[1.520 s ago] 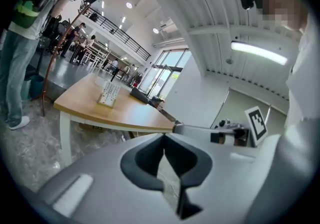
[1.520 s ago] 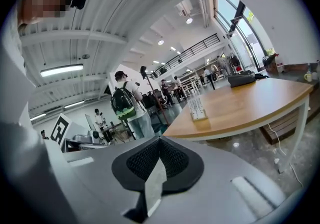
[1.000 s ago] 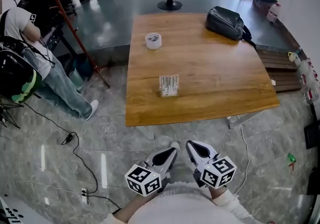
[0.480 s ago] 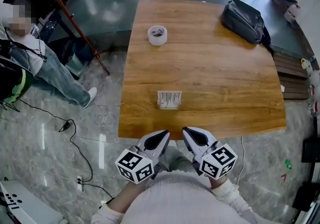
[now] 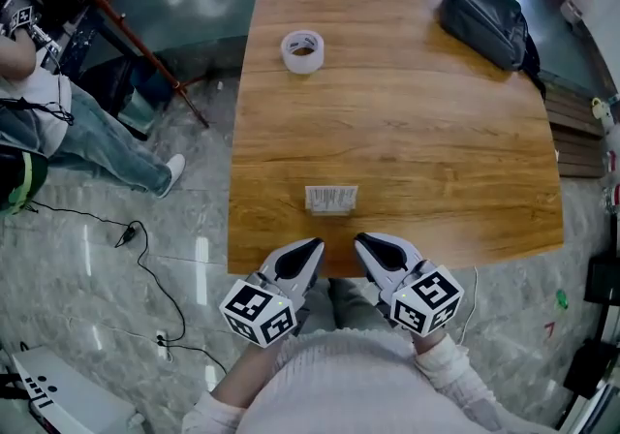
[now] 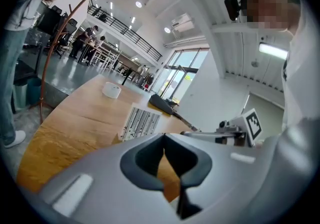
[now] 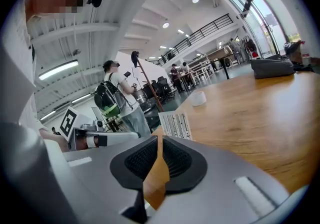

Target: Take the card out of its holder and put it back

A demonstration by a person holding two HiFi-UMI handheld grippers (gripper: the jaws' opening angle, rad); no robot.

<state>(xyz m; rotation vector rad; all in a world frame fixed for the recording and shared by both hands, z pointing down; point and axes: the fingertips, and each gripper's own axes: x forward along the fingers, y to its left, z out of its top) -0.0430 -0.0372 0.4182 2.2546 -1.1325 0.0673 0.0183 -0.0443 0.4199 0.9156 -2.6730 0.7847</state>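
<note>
The card (image 5: 331, 197) is stood upright in its holder (image 5: 331, 211) near the tabletop's (image 5: 407, 112) near edge, within reach. The left gripper (image 5: 315, 246) is kept shut and empty. The right gripper (image 5: 360, 240) has its jaws slightly parted, having just been opening with nothing between them, presumably for the pick.

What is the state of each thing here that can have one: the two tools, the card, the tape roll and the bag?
Left tool: shut, empty.
Right tool: jaws slightly apart, just been opening, nothing between them.
White striped card: standing on the brown wooden table near its front edge, untouched.
White tape roll: lying flat.
Black fabric bag: lying on the table's far corner.
</note>
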